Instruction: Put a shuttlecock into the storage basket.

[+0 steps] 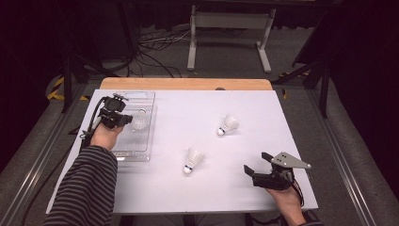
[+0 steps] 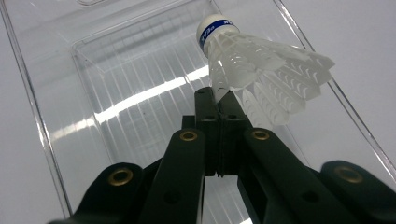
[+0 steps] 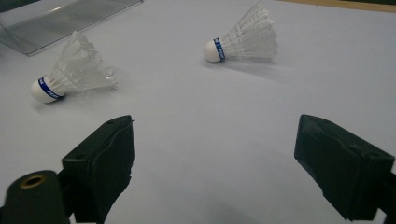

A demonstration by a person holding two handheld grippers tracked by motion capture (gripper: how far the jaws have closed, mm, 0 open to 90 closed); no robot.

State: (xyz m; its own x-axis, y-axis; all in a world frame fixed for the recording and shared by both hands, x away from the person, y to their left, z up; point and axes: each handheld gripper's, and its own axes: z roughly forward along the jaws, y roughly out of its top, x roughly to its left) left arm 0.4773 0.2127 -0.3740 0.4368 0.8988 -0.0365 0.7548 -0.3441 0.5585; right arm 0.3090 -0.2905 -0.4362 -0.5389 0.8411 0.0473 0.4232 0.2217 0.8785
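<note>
Two left gripper [image 2: 219,100] jaws pinching shuttlecock [image 2: 261,70], right gripper [image 3: 215,158] wide

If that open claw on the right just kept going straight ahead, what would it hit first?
Probably nothing at once: bare white table lies between the right claw's jaws. Farther on, the shuttlecock lies closest to its line, though depth is hard to judge.

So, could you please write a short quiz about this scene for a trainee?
1. True or false: the left tongs are shut on a shuttlecock above the clear tray.
2. How many shuttlecocks lie loose on the white table?
3. The right tongs are: A) open, B) shut on a shuttlecock.

Key: 1 true; 2 two, the near shuttlecock and the far shuttlecock; 3 A.
</note>
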